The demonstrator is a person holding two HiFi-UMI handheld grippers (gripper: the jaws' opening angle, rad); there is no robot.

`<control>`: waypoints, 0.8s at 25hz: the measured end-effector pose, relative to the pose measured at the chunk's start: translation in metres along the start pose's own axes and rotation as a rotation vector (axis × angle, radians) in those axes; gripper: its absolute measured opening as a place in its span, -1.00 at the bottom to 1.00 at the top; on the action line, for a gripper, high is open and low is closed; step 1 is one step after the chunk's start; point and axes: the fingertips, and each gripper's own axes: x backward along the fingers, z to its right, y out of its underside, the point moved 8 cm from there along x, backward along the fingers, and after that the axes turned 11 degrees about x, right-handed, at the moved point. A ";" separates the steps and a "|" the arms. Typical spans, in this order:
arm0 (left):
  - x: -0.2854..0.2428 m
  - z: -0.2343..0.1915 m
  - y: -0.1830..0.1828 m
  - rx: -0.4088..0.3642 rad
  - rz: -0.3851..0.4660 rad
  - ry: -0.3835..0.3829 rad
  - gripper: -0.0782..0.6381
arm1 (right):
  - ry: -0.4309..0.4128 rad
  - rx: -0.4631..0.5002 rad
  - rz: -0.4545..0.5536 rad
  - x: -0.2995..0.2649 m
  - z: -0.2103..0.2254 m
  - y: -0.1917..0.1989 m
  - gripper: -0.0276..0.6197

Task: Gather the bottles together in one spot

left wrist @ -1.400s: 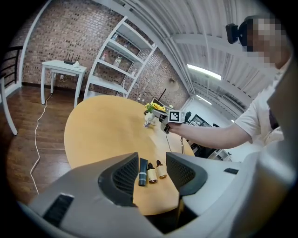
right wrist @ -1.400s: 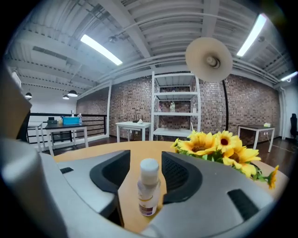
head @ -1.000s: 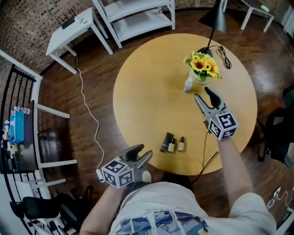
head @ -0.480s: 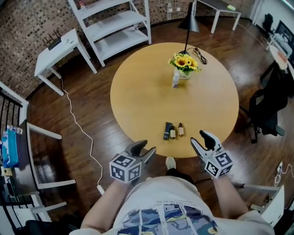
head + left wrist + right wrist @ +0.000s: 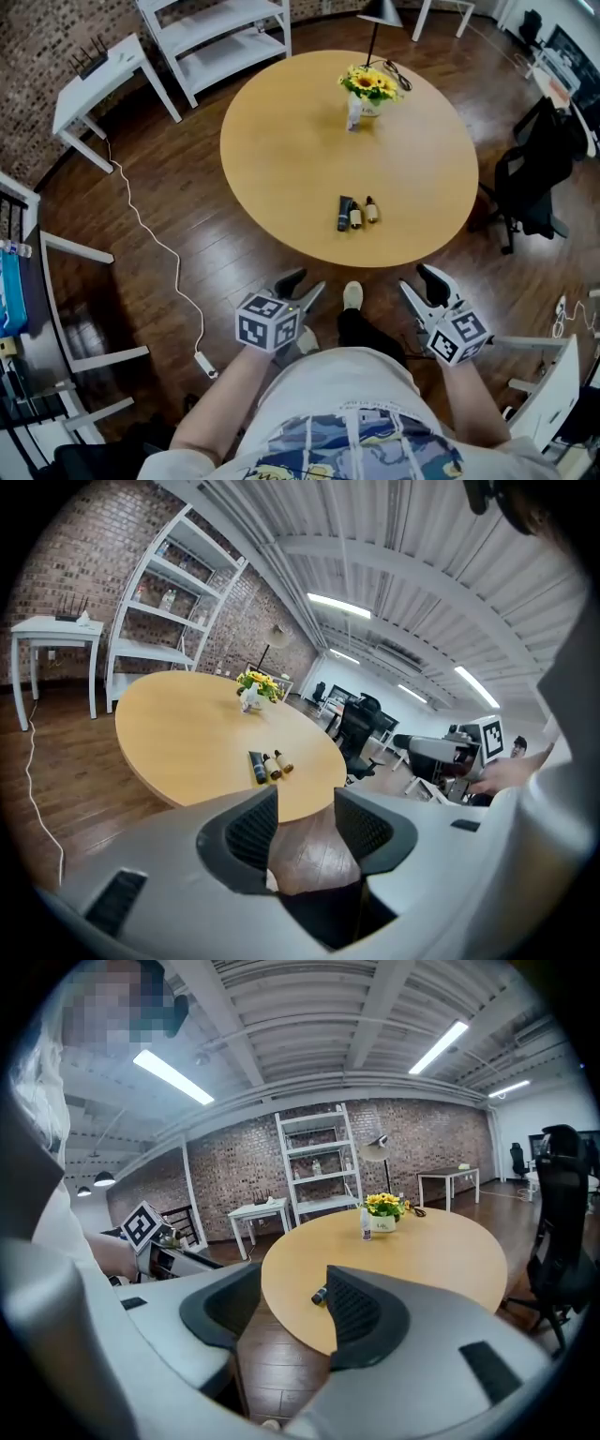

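Note:
Three bottles lie side by side near the round table's [image 5: 281, 141] front edge: a dark tube [image 5: 345, 213] and two small brown bottles [image 5: 356, 217] [image 5: 371, 210]. The left gripper view shows the same group [image 5: 269, 765]. A white bottle [image 5: 353, 111] stands at the far side next to the sunflower pot [image 5: 372, 84]. My left gripper [image 5: 298, 286] and right gripper [image 5: 427, 286] hang off the table, over the floor close to my body. Both are open with nothing between the jaws. In the right gripper view, the right gripper's [image 5: 291, 1321] jaw hides all of the group but the dark tube's end [image 5: 320, 1295].
A white shelf unit [image 5: 216, 37] and a white side table [image 5: 94, 70] stand beyond the table on the left. A black office chair [image 5: 534, 178] is at the right. A black lamp [image 5: 375, 14] stands behind the flowers. A white cable [image 5: 159, 244] trails across the wooden floor.
Both grippers have drawn back from the table toward my body; the right one left the spot near the flower pot. The view has pulled away, so the table sits farther off.

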 end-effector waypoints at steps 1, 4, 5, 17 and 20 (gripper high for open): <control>-0.004 0.000 0.005 -0.010 -0.016 -0.008 -0.25 | -0.001 0.000 -0.007 0.004 -0.003 0.002 -0.17; -0.023 -0.004 0.013 -0.046 -0.063 -0.044 -0.25 | 0.005 -0.002 -0.022 0.016 -0.006 0.010 -0.17; -0.032 -0.005 0.013 -0.055 -0.077 -0.054 -0.25 | 0.010 -0.005 -0.024 0.019 -0.004 0.012 -0.17; -0.200 -0.039 -0.019 -0.215 -0.321 -0.282 -0.18 | 0.048 -0.039 -0.013 0.045 0.088 0.012 -0.17; -0.233 -0.054 -0.027 -0.248 -0.374 -0.364 -0.18 | 0.055 -0.058 -0.017 0.047 0.125 0.017 -0.17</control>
